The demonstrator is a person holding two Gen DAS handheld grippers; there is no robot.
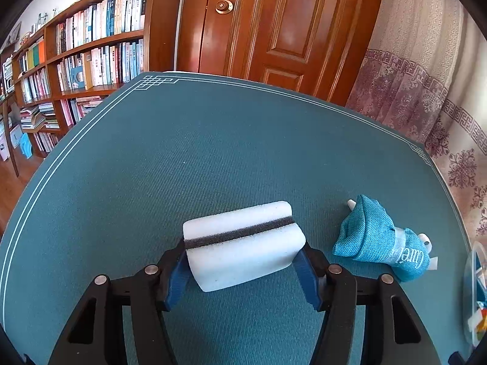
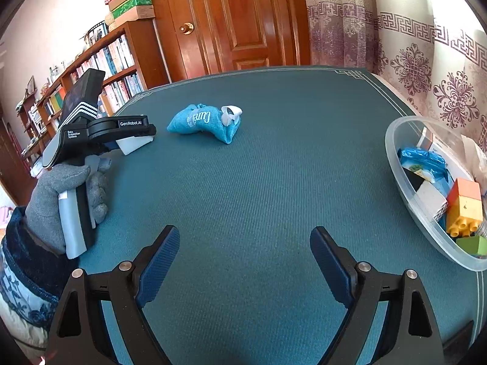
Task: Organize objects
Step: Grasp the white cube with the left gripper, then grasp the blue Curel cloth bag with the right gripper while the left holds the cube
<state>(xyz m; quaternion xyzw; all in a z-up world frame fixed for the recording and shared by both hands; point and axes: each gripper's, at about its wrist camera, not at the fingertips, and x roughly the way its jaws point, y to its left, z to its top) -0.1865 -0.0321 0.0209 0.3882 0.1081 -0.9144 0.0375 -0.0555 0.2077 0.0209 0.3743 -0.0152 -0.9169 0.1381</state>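
Note:
My left gripper (image 1: 242,254) is shut on a white sponge with a dark middle stripe (image 1: 240,243), its blue pads pressing both ends just above the teal table mat (image 1: 213,152). In the right wrist view the left gripper (image 2: 134,140) holds the sponge (image 2: 134,145) at the left. A blue fabric pouch with white lettering (image 1: 380,240) lies to the sponge's right; it also shows in the right wrist view (image 2: 204,121). My right gripper (image 2: 245,258) is open and empty above the mat (image 2: 258,182).
A clear plastic bin (image 2: 404,191) at the mat's right edge holds toy blocks, a blue packet and other items; its rim shows in the left wrist view (image 1: 471,273). A bookshelf (image 1: 91,45), a wooden door (image 1: 274,30) and a curtain (image 1: 426,76) stand behind the table.

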